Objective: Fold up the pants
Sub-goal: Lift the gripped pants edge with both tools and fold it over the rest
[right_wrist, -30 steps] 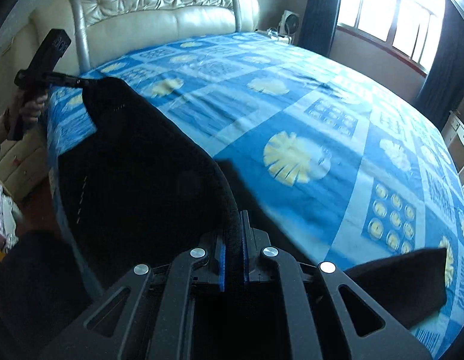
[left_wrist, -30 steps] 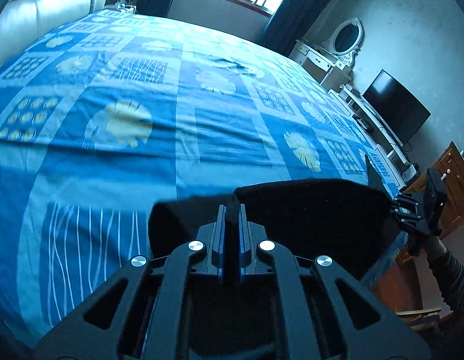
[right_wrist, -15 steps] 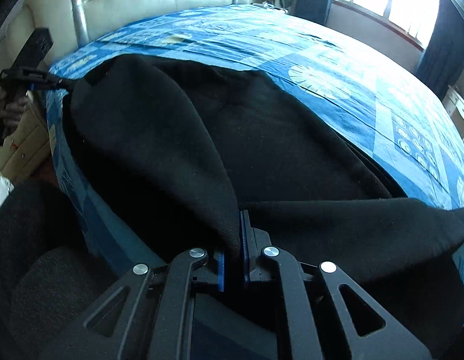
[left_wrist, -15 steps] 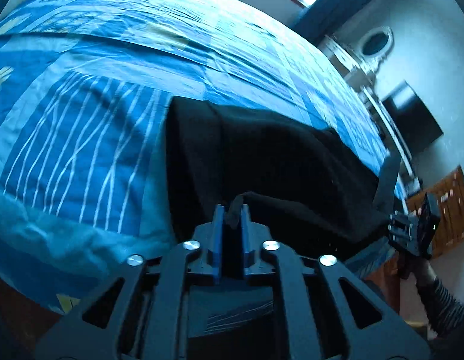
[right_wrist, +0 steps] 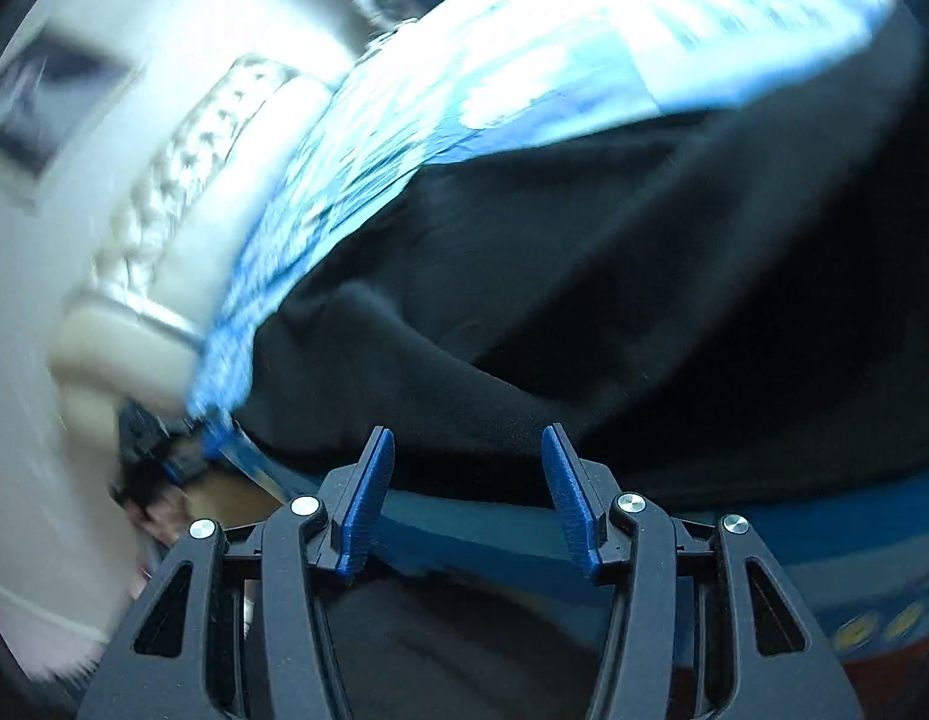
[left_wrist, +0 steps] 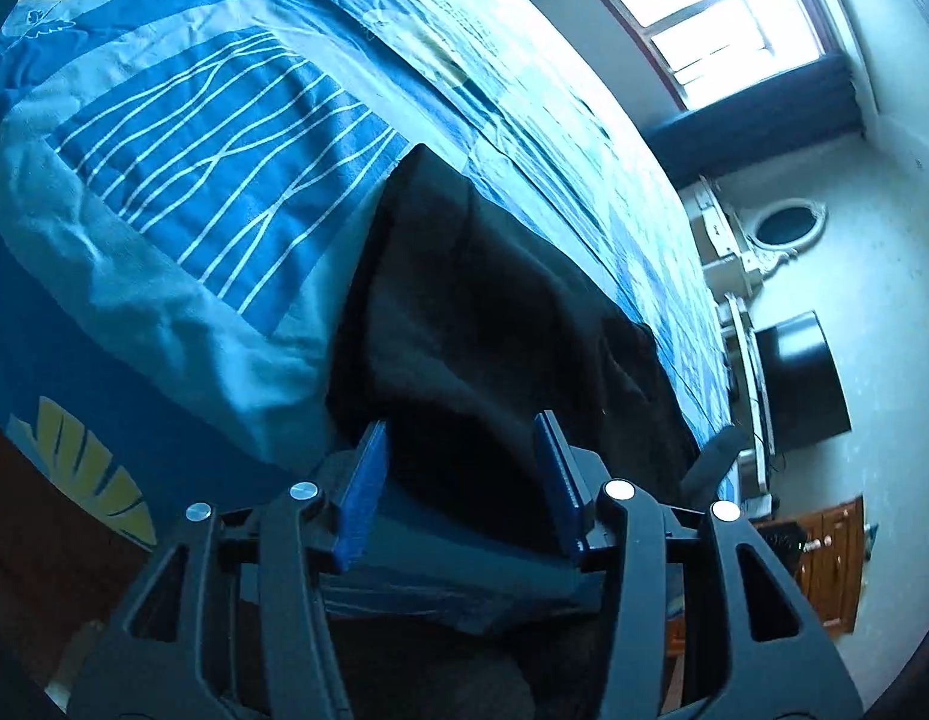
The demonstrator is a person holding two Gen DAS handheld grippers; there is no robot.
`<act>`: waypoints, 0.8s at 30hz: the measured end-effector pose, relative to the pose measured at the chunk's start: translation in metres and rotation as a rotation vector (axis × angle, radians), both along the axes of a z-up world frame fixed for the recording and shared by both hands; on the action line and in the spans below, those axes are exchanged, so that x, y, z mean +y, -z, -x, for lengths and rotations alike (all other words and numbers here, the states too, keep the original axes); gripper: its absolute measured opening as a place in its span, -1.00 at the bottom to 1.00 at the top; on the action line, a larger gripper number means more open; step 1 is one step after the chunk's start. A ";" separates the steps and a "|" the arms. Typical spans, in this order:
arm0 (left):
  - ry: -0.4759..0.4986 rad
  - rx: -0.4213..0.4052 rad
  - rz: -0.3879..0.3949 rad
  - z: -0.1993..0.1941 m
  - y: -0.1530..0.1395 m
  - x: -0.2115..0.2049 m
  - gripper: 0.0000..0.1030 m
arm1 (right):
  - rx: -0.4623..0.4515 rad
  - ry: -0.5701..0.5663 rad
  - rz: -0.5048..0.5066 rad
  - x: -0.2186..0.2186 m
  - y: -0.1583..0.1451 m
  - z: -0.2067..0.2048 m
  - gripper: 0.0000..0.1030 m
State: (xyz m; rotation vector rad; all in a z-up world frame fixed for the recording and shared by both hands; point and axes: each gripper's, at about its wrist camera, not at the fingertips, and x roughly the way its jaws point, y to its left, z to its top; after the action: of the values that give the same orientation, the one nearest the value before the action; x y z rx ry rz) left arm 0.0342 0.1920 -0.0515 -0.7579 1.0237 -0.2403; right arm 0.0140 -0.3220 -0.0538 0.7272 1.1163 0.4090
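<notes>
The black pants (left_wrist: 500, 324) are lying spread along the near edge of the blue patterned bedspread (left_wrist: 224, 138). The left gripper (left_wrist: 461, 450) and right gripper (right_wrist: 467, 468) are both opening, blue pads clear of the cloth, gripping nothing.

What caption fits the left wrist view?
Left tongs opening, black pants released on the blue bed.

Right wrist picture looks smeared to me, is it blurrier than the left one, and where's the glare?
Right wrist view: yes, motion-smeared; the headboard and bedspread streak, and the bedspread is blown out white near the top; the black pants lose detail. Left wrist view: fairly sharp, only the window overexposed, with fisheye bending of the bed edge.
</notes>
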 end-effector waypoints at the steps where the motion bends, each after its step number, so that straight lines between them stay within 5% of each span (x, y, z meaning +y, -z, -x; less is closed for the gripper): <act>1: -0.011 0.010 0.002 -0.003 0.002 -0.001 -0.08 | 0.015 0.025 -0.032 -0.002 0.003 0.001 0.02; 8: -0.067 0.045 -0.022 -0.011 0.012 -0.007 -0.05 | 0.074 0.181 -0.194 -0.007 0.014 0.003 0.19; 10: -0.064 0.059 -0.077 -0.013 0.010 -0.012 -0.44 | 0.077 0.214 -0.198 -0.004 0.015 0.000 0.17; 12: -0.059 0.078 -0.148 -0.015 0.009 -0.018 -0.69 | 0.086 0.233 -0.160 0.001 0.015 -0.003 -0.18; 13: -0.058 0.080 -0.155 -0.014 0.008 -0.018 -0.74 | 0.082 0.223 -0.147 0.001 0.013 -0.004 -0.58; 15: -0.068 0.082 -0.160 -0.011 0.007 -0.018 -0.77 | 0.079 0.201 -0.126 0.004 0.009 -0.003 -0.82; 20: -0.036 0.065 -0.216 -0.005 0.007 -0.021 -0.78 | 0.052 0.308 -0.079 -0.022 -0.001 0.021 -0.80; 24: -0.035 0.064 -0.219 -0.008 0.011 -0.021 -0.78 | 0.073 0.439 -0.083 -0.058 0.004 0.024 -0.14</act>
State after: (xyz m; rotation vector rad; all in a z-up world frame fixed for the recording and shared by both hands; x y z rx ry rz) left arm 0.0417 0.1711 -0.0629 -0.5873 1.0764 -0.0729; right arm -0.0101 -0.3802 -0.0581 1.0391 0.9773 0.0560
